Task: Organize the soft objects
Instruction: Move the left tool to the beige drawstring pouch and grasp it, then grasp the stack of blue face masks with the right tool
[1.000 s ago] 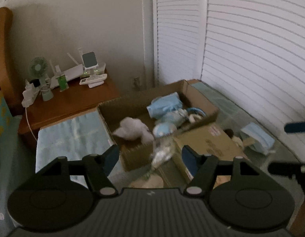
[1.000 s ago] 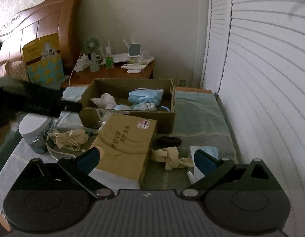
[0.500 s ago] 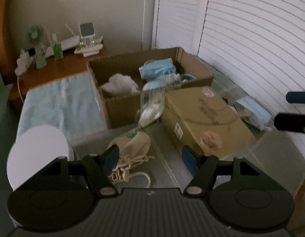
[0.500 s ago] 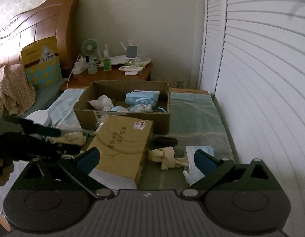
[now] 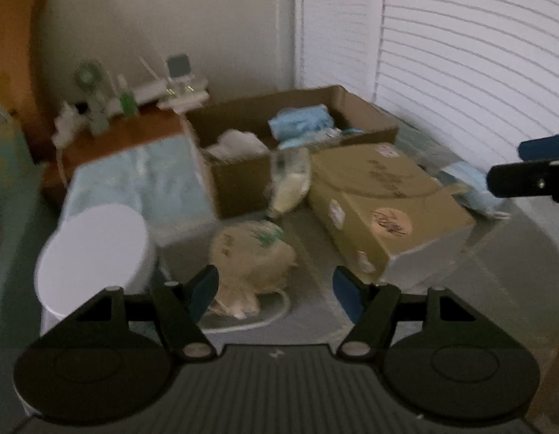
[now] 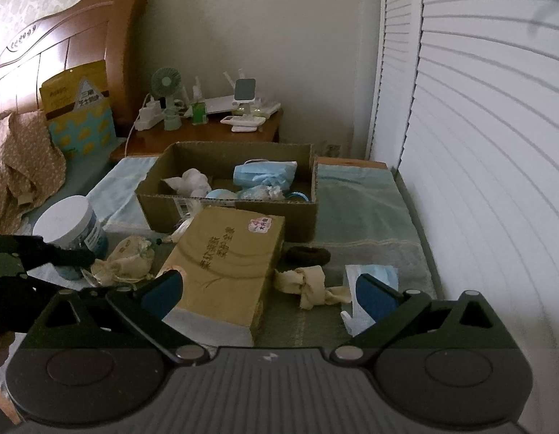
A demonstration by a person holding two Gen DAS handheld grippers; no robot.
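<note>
Left gripper (image 5: pixel 276 291) close over the beige cloth pouch (image 5: pixel 252 256), fingers apart, nothing held. Right gripper (image 6: pixel 267 291) likewise spread and empty, nearest the tan tissue box (image 6: pixel 225 267). Just right of that box: knotted beige rag (image 6: pixel 308 285), dark hair tie (image 6: pixel 308 255), blue mask (image 6: pixel 373 275). Behind it, the open cardboard box (image 6: pixel 301 213) already holding masks and white fluff.

Risks: pouch cord snagging, or a finger knocking the white-lidded jar (image 5: pixel 93 249) left of the tissue box. Chinese print on the lid, too small to read.
</note>
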